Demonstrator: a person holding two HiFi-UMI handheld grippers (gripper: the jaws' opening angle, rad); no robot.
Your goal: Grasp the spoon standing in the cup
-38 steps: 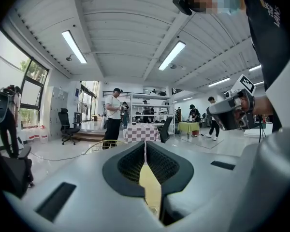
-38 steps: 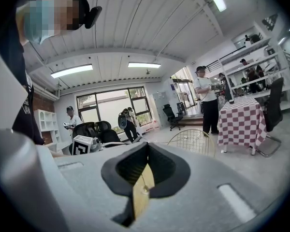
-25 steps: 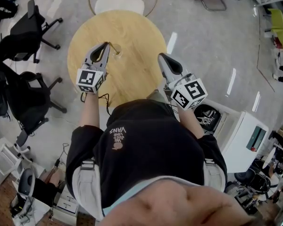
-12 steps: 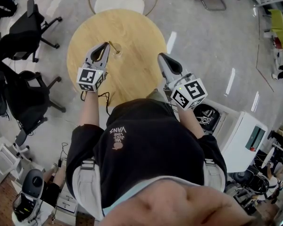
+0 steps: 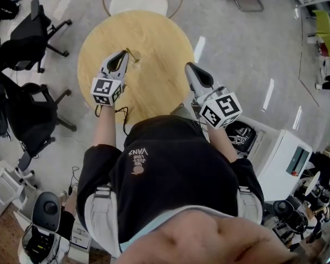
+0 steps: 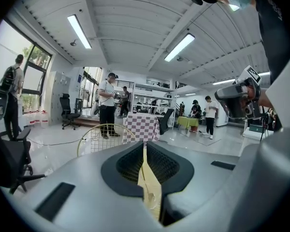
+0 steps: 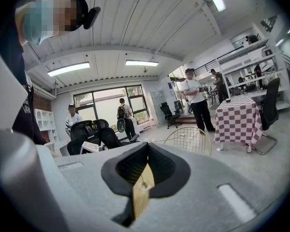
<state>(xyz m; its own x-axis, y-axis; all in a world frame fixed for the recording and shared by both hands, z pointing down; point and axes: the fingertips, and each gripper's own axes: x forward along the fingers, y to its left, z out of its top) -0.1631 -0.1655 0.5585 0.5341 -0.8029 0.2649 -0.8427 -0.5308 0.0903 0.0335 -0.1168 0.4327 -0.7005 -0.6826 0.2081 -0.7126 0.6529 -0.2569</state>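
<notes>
Head view, looking steeply down on a round wooden table (image 5: 154,37) with a white-seated wire chair (image 5: 138,4) at its far edge. The person, in a dark shirt, holds both grippers out over the near half of the table. The left gripper (image 5: 123,54) points towards a small clear cup (image 5: 135,59) standing left of the table's centre. The spoon (image 5: 131,53) stands in this cup and leans towards the left gripper, so that the upper end of its thin handle lies just beside the jaw tips. Whether it touches them cannot be told. In the left gripper view the two jaws stand together, leaving only a narrow slit. The wood of the table, the rim of the cup and a fine line that may be the handle show through it, and nothing can be seen pinched between the pads. The right gripper (image 5: 190,66) hangs over the table's near right edge, well apart from the cup. In the right gripper view its jaws are likewise closed to a thin slit showing table wood, with nothing held. Black office chairs (image 5: 30,37) stand on the grey floor to the left.
</notes>
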